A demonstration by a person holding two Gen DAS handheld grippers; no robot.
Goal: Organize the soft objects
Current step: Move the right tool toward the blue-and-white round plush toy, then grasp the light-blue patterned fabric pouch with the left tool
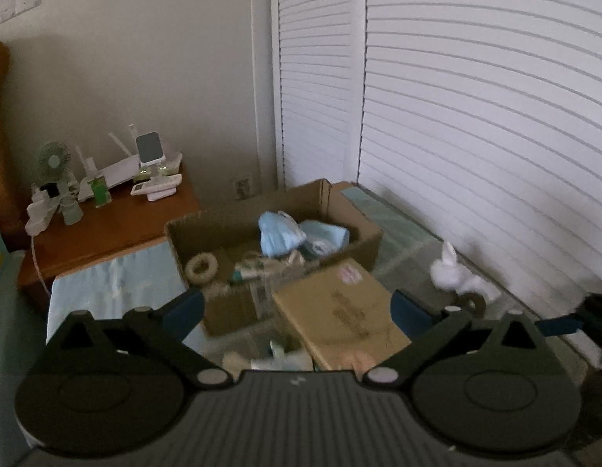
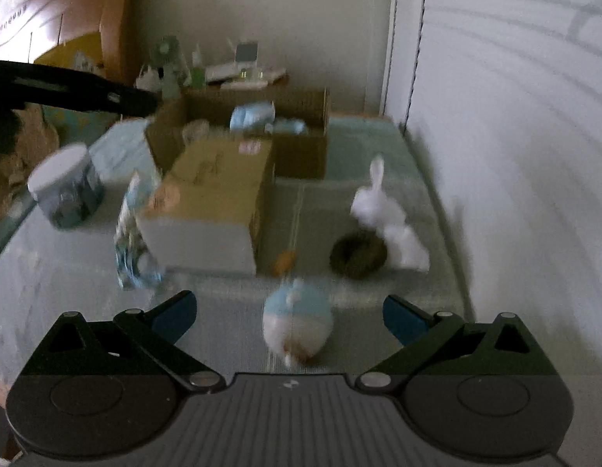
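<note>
Left tool (image 1: 297,307) stood spread wide, nothing between its blue pads, aimed at the open brown cardboard box (image 1: 351,233) holding a light-blue plush (image 1: 279,233) and a pale fuzzy ring (image 1: 201,266). A closed tan carton (image 1: 339,311) lay in front of it; its pink label and printing were too blurred to read. Right tool (image 2: 289,315) was spread too, hovering over a round blue-and-white plush ball (image 2: 297,319) on the pale green bed cover (image 2: 378,284), not touching it. White plush rabbit (image 2: 382,210) sat beside a dark fuzzy ring (image 2: 359,255), near the slatted doors (image 1: 476,116).
</note>
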